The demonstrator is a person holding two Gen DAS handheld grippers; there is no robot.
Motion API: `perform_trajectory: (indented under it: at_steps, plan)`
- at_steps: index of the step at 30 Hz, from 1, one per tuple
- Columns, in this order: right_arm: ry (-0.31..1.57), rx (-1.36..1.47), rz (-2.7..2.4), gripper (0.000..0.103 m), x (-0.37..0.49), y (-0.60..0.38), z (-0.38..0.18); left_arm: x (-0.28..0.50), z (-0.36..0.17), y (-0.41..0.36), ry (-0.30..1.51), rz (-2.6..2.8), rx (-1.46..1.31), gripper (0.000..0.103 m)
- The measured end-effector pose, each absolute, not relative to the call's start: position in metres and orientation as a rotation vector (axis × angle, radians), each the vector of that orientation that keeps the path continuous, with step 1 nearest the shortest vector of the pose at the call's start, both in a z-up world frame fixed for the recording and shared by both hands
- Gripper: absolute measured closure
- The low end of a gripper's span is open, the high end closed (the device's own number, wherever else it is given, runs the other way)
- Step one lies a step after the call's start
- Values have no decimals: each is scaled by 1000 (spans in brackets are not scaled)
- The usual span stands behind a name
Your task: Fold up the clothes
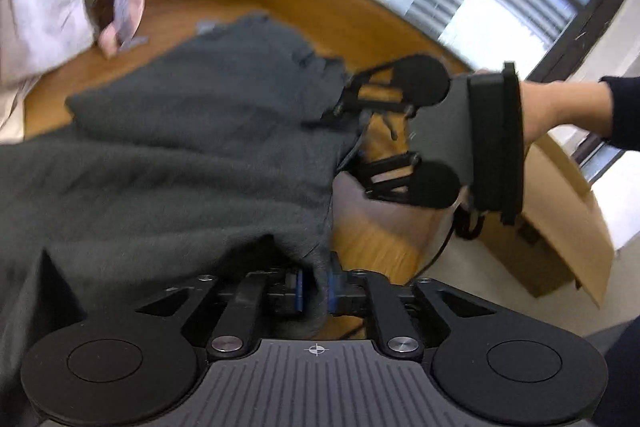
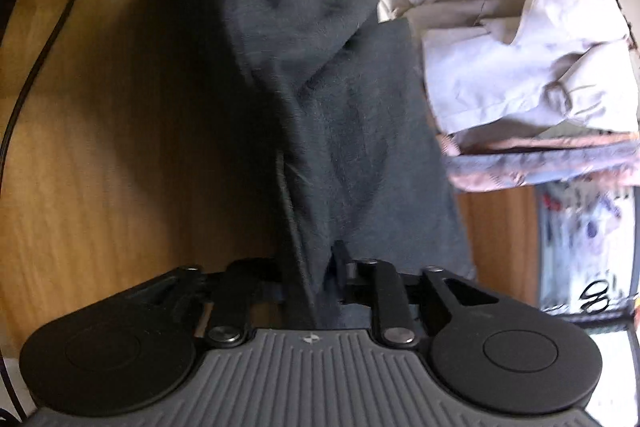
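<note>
Wooden table [image 1: 340,15], wide and orange-brown, under everything. On it a dark grey garment [image 1: 192,131], thick and a little fuzzy, probably trousers or a heavy sweater, hard to tell because of blur. Stretched long between the two tools, long axis from the near edge in the left wrist view toward the far right side; one end lifted off the wood, the middle part resting flat on the table. In the right wrist view, hanging as a narrow twisted column straight ahead, with deep folds and a broader flat panel to the right side.

Beside it a pile of pale clothes [image 2: 520,39], beige and white, crumpled, touching the grey cloth at its right edge; under the pile a pink patterned piece [image 2: 540,167]. Cardboard box [image 1: 560,219] on the floor, well apart from the table edge. Black cable [image 2: 44,39] across the wood at the left.

Left gripper [image 1: 314,287] clamped on a bunched corner of the garment, blue pads pressed into the cloth. Right gripper [image 2: 310,287] also closed tightly on the garment, cloth filling the gap. Hand [image 1: 560,111] with dark sleeve behind the right gripper.
</note>
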State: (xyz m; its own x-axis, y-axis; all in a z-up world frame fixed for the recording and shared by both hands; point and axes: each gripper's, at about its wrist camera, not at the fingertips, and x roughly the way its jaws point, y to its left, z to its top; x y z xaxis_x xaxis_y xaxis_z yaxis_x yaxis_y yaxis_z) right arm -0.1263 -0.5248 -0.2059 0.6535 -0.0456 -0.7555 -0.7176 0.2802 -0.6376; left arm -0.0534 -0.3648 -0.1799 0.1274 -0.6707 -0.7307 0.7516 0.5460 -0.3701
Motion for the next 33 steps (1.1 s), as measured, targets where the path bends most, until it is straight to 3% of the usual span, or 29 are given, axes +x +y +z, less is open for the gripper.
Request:
perform_trajectory:
  at_steps: [1, 2, 4, 5, 7, 14, 23, 26, 33]
  plan:
    - [781, -1210, 513, 54, -130, -525, -210, -55, -179, -360, 1013, -1027, 98, 69]
    - [805, -1167, 489, 54, -132, -524, -208, -56, -177, -354, 1015, -1015, 102, 55]
    - [858, -1052, 428, 52, -132, -530, -193, -57, -170, -334, 1007, -982, 111, 48]
    - [881, -989, 395, 42, -133, -534, -184, -57, -168, -323, 1009, -960, 110, 47]
    - [924, -819, 326, 35, -134, -547, -162, -56, -163, -302, 1020, -908, 99, 46]
    - [995, -189, 26, 31, -125, -616, -121, -45, -171, -228, 1050, -600, -25, 41]
    - [974, 488, -294, 28, -131, -691, -156, -23, -193, -149, 1055, -211, -271, 39]
    - [939, 613, -324, 19, -131, -693, -168, -18, -195, -131, 1039, -151, -309, 39]
    - [850, 878, -382, 19, -128, -696, -198, -13, -202, -104, 1034, -89, -354, 40]
